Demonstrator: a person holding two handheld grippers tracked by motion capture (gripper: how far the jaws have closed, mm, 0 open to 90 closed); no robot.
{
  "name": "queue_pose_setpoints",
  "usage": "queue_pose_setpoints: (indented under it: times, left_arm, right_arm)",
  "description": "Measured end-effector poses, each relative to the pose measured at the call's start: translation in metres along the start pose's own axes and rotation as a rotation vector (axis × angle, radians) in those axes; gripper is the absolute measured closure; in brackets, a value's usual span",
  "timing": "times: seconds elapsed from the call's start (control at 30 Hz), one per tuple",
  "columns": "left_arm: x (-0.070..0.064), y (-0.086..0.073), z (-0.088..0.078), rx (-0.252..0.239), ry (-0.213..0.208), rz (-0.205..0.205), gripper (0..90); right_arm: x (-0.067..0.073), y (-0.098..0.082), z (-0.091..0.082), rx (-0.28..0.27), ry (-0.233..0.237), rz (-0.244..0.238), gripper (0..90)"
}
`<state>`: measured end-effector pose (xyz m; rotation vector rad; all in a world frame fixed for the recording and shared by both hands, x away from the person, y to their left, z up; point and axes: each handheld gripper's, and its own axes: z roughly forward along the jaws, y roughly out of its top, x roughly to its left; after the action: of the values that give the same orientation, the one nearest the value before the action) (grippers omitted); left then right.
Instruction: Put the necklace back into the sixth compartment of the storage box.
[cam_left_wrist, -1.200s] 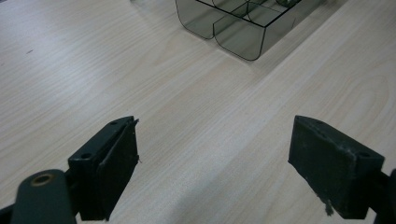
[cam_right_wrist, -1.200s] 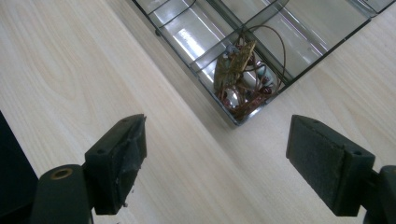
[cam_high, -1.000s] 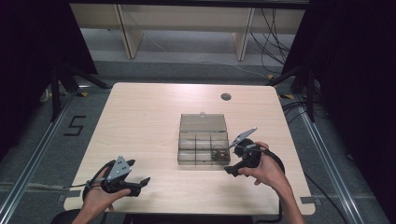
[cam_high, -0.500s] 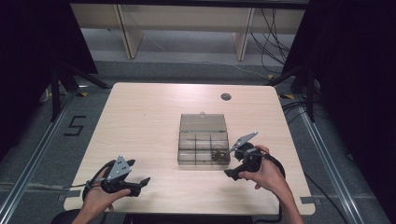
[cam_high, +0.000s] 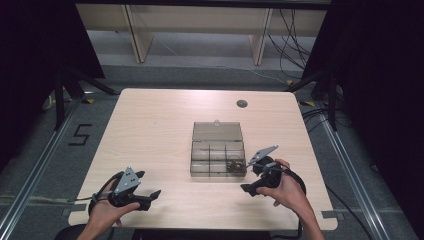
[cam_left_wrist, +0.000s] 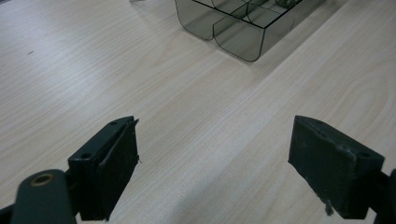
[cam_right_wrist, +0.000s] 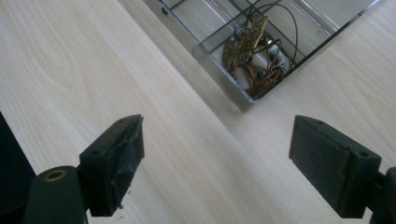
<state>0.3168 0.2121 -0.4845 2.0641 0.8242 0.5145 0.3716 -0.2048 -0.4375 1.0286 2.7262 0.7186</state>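
Note:
A clear smoky plastic compartment box (cam_high: 218, 161) sits mid-table with its lid (cam_high: 217, 131) folded open behind it. A tangle of brown cord and beads (cam_high: 234, 165) lies in its front right compartment, and shows as a cord-and-bead piece (cam_right_wrist: 254, 46) in the right gripper view. My right gripper (cam_high: 249, 178) is open just right of the box's front corner, nothing between its jaws; its own view (cam_right_wrist: 217, 163) looks over bare wood toward that corner. My left gripper (cam_high: 146, 186) stands open near the table's front left, empty, with the box (cam_left_wrist: 238, 23) well ahead of it (cam_left_wrist: 215, 163).
The light wood table (cam_high: 150, 130) has a round cable hole (cam_high: 242, 104) at the back right. Dark stands and cables flank the table on the floor, and a floor marking "5" (cam_high: 80, 135) lies to the left. The table's front edge is close behind both hands.
The right gripper has drifted slightly back toward the front edge, away from the box corner. The left gripper has hardly moved.

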Motion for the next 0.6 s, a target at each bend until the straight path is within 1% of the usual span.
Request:
queue_pose_setpoints:
  times: [0.03,0.07,0.1,0.13,0.17,0.2,0.23,0.27,0.33,0.37,0.4,0.43,0.47,0.5,0.53,0.57,0.6]
  left_arm:
    - [0.0,0.0,0.0,0.0,0.0,0.0,15.1]
    - [0.0,0.0,0.0,-0.001,0.001,0.0,15.1]
    - [0.0,0.0,0.0,0.0,0.001,0.0,15.1]
    - [0.0,0.0,0.0,-0.001,0.001,0.0,15.1]
    - [0.0,0.0,0.0,-0.002,0.005,-0.001,15.1]
    - [0.0,0.0,0.0,0.0,0.005,0.0,15.1]
    - [0.0,0.0,0.0,0.0,0.004,0.0,15.1]
    - [0.0,0.0,0.0,0.0,0.004,0.0,15.1]
    - [0.0,0.0,0.0,0.0,0.004,0.0,15.1]
    - [0.0,0.0,0.0,0.0,0.005,-0.001,15.1]
    - [0.0,0.0,0.0,0.0,0.005,-0.001,15.2]
    - [0.0,0.0,0.0,0.0,0.004,-0.001,15.1]
    - [0.0,0.0,0.0,0.0,0.004,-0.001,15.1]
    - [0.0,0.0,0.0,0.0,0.004,0.0,15.1]
    - [0.0,0.0,0.0,-0.001,0.002,0.0,15.2]
    - [0.0,0.0,0.0,0.0,-0.001,0.0,15.1]
    - [0.0,0.0,0.0,-0.001,0.0,0.0,15.1]
  right_arm:
    - [0.001,-0.001,0.001,-0.005,0.01,0.003,18.9]
    - [0.0,-0.001,0.001,-0.013,0.005,-0.011,18.9]
    - [0.0,-0.001,0.001,-0.013,0.005,-0.011,18.9]
    - [0.001,-0.002,0.001,-0.007,0.008,-0.004,18.8]
    - [0.001,-0.004,0.002,-0.006,-0.006,0.015,18.7]
    - [0.001,-0.004,0.002,-0.006,-0.006,0.015,18.7]
    - [-0.001,-0.005,0.002,-0.022,0.014,-0.021,18.7]
    - [0.001,-0.006,0.001,-0.017,0.002,0.004,18.7]
    - [0.001,-0.008,0.003,-0.017,0.003,0.016,18.5]
    - [0.002,-0.008,0.002,-0.005,-0.014,0.035,18.2]
    - [0.001,-0.009,0.002,-0.015,0.009,0.014,17.8]
    - [0.001,-0.011,0.002,-0.029,-0.002,0.002,17.8]
    - [0.002,-0.013,0.003,-0.024,0.004,0.024,17.8]
    - [0.003,-0.015,0.002,-0.025,0.001,0.028,17.7]
    - [0.002,-0.016,0.004,-0.04,0.0,0.014,17.7]
    - [0.002,-0.017,0.004,-0.029,0.008,0.028,17.6]
    - [0.003,-0.019,0.003,-0.037,0.0,0.032,17.4]
